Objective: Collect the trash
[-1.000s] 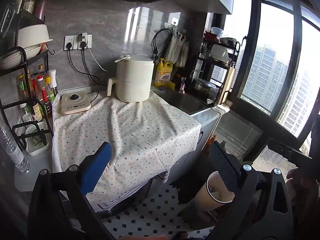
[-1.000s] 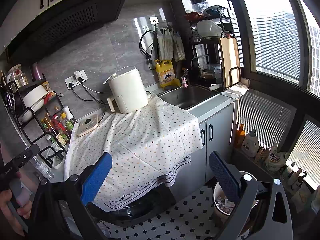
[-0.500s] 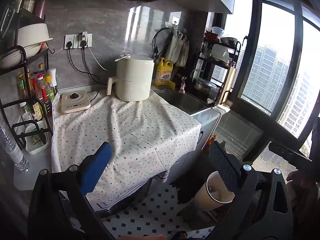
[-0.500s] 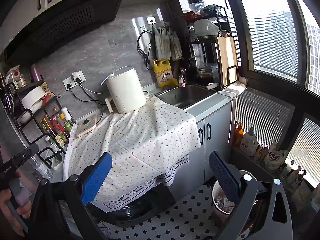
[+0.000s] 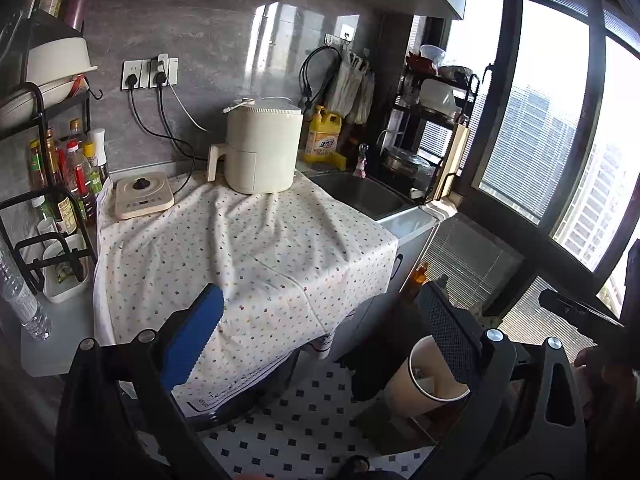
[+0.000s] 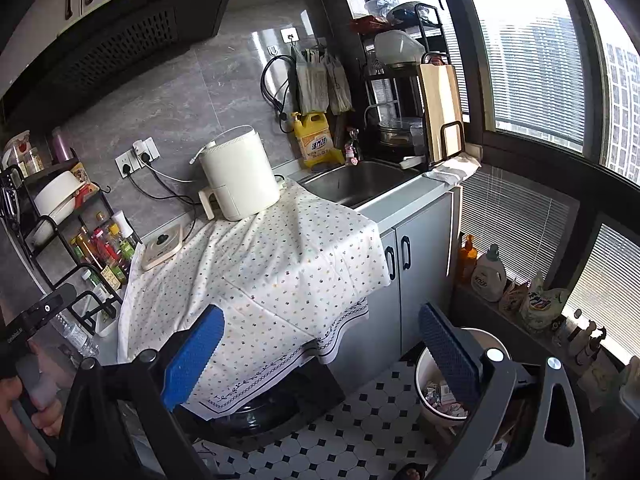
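Observation:
A white trash bin with scraps of trash inside stands on the tiled floor by the grey cabinet; it also shows in the left wrist view, partly behind my right finger. My left gripper is open and empty, held above the front edge of the dotted tablecloth. My right gripper is open and empty, above the cloth's hanging corner. No loose trash shows on the cloth.
A white air fryer, a small induction plate, a sink, a bottle rack and a yellow detergent jug line the counter. Detergent bottles stand on the window ledge.
Both views have shifted only slightly. The right wrist view has drifted a little back and left. Both grippers stay open.

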### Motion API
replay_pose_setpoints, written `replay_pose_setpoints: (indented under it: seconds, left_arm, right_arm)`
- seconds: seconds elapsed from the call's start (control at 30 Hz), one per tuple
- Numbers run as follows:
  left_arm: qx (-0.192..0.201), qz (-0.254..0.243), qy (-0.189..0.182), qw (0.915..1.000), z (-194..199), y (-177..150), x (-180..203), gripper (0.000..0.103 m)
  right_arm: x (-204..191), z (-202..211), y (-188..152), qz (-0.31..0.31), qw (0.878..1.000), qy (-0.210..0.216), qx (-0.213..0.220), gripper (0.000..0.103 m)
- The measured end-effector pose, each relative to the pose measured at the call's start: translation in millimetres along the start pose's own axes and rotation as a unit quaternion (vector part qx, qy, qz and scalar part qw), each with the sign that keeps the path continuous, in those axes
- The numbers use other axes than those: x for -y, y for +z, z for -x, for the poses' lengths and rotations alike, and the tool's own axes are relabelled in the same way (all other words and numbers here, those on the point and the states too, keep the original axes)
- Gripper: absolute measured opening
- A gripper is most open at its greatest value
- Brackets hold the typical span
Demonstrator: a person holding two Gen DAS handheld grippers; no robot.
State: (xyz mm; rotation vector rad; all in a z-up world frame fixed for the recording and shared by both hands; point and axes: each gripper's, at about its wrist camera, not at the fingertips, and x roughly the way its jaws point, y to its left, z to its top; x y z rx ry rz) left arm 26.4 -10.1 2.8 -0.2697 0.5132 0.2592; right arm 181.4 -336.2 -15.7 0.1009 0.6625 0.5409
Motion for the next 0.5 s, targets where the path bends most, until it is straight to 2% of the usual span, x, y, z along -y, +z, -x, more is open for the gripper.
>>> replay_pose_setpoints:
  seconds: [0.5]
  left_arm:
    - [-0.02,0.013,-0.031,0.9992,-49,11,-3,0.097]
  right_arm:
    - [12,-26,5,-0.008,0.999,-0.032,-0.021,0.095]
